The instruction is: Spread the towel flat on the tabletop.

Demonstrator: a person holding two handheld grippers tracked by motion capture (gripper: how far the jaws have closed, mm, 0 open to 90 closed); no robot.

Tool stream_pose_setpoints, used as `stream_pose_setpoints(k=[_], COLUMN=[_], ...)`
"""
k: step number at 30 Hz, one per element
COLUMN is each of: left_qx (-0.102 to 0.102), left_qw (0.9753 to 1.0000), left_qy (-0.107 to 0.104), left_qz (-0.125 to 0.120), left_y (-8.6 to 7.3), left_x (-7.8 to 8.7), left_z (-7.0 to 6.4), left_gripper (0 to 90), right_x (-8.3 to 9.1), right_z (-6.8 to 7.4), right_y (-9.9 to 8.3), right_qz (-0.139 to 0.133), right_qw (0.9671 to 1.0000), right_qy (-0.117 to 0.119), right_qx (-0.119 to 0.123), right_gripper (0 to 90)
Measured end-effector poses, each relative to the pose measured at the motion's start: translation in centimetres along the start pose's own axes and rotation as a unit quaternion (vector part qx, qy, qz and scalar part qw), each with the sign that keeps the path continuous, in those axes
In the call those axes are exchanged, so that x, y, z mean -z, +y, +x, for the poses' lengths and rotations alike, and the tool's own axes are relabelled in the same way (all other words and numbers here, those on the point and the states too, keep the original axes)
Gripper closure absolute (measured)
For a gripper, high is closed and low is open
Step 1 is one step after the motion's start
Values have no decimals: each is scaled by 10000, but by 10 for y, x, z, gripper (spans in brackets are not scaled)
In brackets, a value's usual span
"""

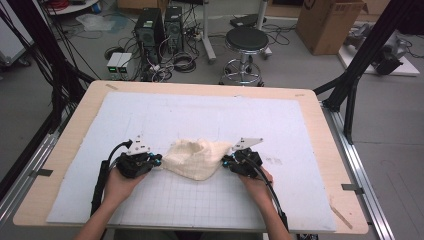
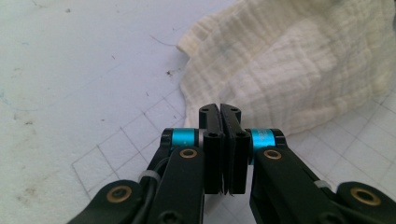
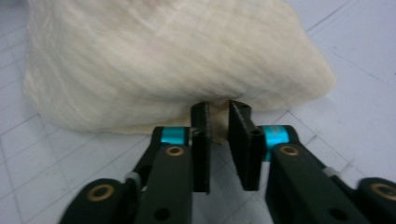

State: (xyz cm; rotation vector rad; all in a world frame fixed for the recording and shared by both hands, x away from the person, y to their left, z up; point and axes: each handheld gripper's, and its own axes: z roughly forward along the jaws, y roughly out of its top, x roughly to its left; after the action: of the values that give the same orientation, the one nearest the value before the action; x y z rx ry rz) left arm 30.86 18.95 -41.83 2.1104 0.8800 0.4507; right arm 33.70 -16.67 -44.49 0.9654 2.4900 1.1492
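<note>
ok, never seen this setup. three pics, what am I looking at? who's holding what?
No robot arm here: a person holds a hand-operated two-jaw gripper in each hand at a table. The wide picture comes from a fixed camera above, looking forward and down; the left gripper is at its left, the right gripper at its right. The other two pictures come from cameras riding on each gripper, looking along its black jaws. On the white gridded mat lies a crumpled cream cloth, between the two grippers. The left gripper has its jaws shut with nothing between them, just short of the cloth. The right gripper is open at the cloth's edge, not yet gripping it.
</note>
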Motion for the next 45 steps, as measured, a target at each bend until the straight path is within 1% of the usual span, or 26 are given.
stream_pose_setpoints(k=[2, 4, 5, 6, 8, 11, 12, 13, 14, 15, 17, 18, 22, 24, 26, 28, 32, 33, 35, 38, 40, 41, 42, 43, 44, 45], left_qx=[20, 8, -29, -43, -66, -14, -31, -10, -36, -37, -78, -98, -201, -300, -348, -328, -434, -459, -536, -594, -581, -576, -532, -531, -470, -442], left_qw=[10000, 10000, 10000, 10000, 9999, 9996, 9994, 9993, 9991, 9989, 9986, 9984, 9976, 9975, 9972, 9971, 9970, 9970, 9969, 9967, 9967, 9965, 9965, 9960, 9956, 9953], left_qy=[-6, -6, -18, -24, -30, -91, -108, -122, -148, -154, -195, -209, -247, -214, -225, -234, -254, -267, -290, -339, -388, -431, -472, -545, -614, -642], left_qz=[-13, -26, -50, -69, -151, -285, -333, -367, -398, -431, -477, -520, -616, -609, -622, -644, -590, -564, -508, -448, -418, -426, -445, -462, -523, -574], left_y=[0, 0, 0, 1, 1, 1, 0, 0, 0, 0, 0, 0, -2, -4, -9, -14, -24, -26, -31, -38, -42, -44, -44, -43, -42, -39], left_x=[0, 2, 3, 7, 12, 20, 22, 25, 27, 29, 33, 35, 44, 48, 53, 56, 61, 63, 66, 69, 70, 71, 71, 71, 72, 72], left_z=[0, -1, -1, -2, -3, -5, -5, -7, -8, -10, -15, -17, -27, -33, -37, -42, -53, -56, -60, -65, -68, -68, -67, -65, -63, -61], left_gripper=[875, 875, 875, 875, 875, 875, 875, 875, 875, 875, 875, 875, 875, 875, 875, 875, 875, 875, 875, 875, 872, 858, 806, 758, 728, 699], right_x=[0, 2, 3, 6, 14, 29, 34, 38, 42, 45, 53, 57, 72, 79, 83, 88, 101, 104, 107, 107, 106, 105, 105, 105, 105, 106], right_z=[-2, -3, -3, -3, -2, 6, 9, 12, 15, 17, 22, 23, 28, 31, 36, 42, 55, 59, 64, 73, 77, 78, 78, 78, 77, 75], right_y=[0, 0, 0, 0, 0, 1, 0, 0, -1, -2, -5, -7, -17, -24, -30, -36, -43, -45, -49, -54, -57, -59, -59, -59, -58, -56], right_qz=[0, 36, 32, 31, -70, -116, -121, -120, -112, -126, -156, -208, -317, -334, -281, -277, -361, -325, -304, -184, -155, -158, -173, -203, -263, -316], right_qw=[10000, 10000, 10000, 10000, 9999, 9998, 9998, 9997, 9997, 9996, 9995, 9993, 9990, 9988, 9988, 9986, 9981, 9981, 9978, 9977, 9974, 9972, 9971, 9971, 9969, 9966], right_qy=[16, 48, 60, 78, 112, 123, 166, 156, 131, 176, 188, 217, 309, 345, 403, 420, 465, 489, 527, 559, 599, 632, 632, 638, 665, 670], right_qx=[35, 17, 12, -13, -15, 59, 76, 141, 189, 192, 197, 202, 91, 54, 77, 141, 193, 191, 258, 340, 362, 362, 383, 368, 322, 348], right_gripper=[859, 865, 866, 866, 866, 865, 864, 862, 860, 859, 858, 858, 857, 854, 854, 854, 854, 854, 854, 854, 849, 840, 806, 768, 752, 724])
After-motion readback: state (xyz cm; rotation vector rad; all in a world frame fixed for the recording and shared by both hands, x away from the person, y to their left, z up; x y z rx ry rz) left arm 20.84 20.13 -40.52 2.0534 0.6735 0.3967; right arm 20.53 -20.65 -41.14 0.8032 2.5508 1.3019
